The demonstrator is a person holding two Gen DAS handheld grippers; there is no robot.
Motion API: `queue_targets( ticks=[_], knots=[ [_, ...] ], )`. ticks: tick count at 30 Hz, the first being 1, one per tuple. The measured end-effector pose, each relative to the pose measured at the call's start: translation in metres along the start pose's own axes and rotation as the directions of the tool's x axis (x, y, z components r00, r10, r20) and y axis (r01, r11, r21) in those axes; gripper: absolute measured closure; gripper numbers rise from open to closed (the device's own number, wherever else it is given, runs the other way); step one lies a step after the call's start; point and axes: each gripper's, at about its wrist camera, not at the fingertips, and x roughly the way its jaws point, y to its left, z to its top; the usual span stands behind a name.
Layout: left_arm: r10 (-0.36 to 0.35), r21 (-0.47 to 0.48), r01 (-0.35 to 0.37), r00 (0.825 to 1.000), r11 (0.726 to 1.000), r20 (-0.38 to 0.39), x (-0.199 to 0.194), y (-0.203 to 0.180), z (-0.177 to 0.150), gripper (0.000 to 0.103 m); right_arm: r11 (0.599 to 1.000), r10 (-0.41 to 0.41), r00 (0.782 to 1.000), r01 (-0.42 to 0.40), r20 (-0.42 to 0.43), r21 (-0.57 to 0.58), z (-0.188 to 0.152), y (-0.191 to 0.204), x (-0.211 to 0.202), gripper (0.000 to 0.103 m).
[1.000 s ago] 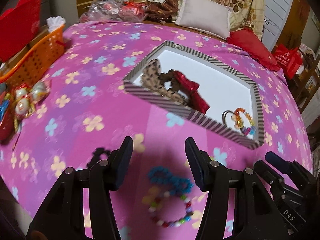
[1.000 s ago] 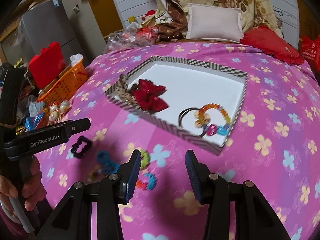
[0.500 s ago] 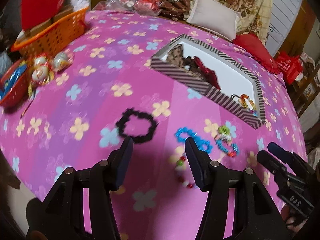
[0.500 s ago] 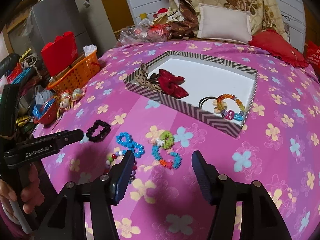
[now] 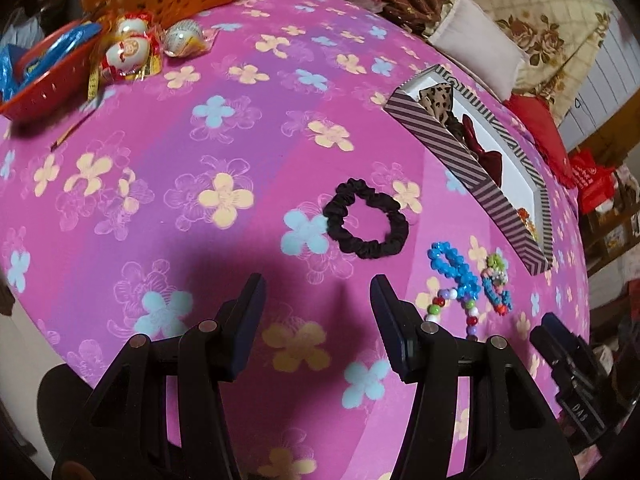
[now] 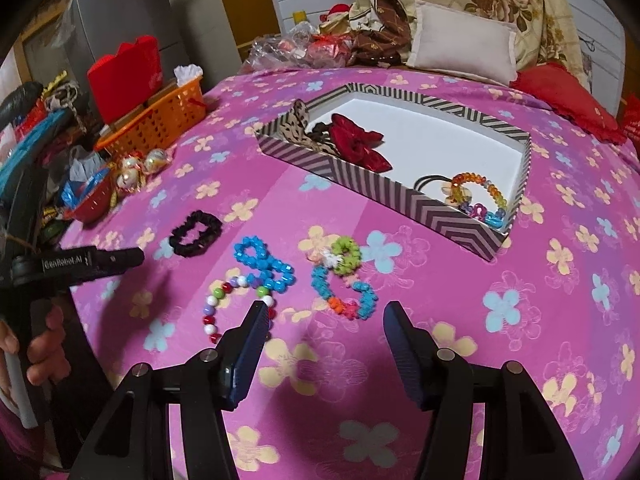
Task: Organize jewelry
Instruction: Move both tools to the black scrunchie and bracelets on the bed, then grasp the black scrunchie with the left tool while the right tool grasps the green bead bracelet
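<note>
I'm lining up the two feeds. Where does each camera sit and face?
Left wrist: on the left gripper, looking down at the black scrunchie; the right gripper shows.
Right wrist: on the right gripper, facing the striped box; a hand shows.
Shared: scrunchie, box, blue bracelet.

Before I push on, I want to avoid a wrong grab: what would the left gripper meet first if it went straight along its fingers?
Probably the black scrunchie: it lies just ahead of the open left gripper, a little right of centre, with only bare pink cloth before it. Depth is uncertain.
</note>
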Motion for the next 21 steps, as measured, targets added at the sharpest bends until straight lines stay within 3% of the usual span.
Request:
queue_targets(
  ticks=[21],
  knots=[
    [-0.014,-0.025,0.013,1.000,1.000,-0.015,0.032,-0.003,0.024,0.046,1.000,-0.006,1.000,0.006,-0.017,-0.026,0.018,-0.008,0.040,0.046]
  ],
)
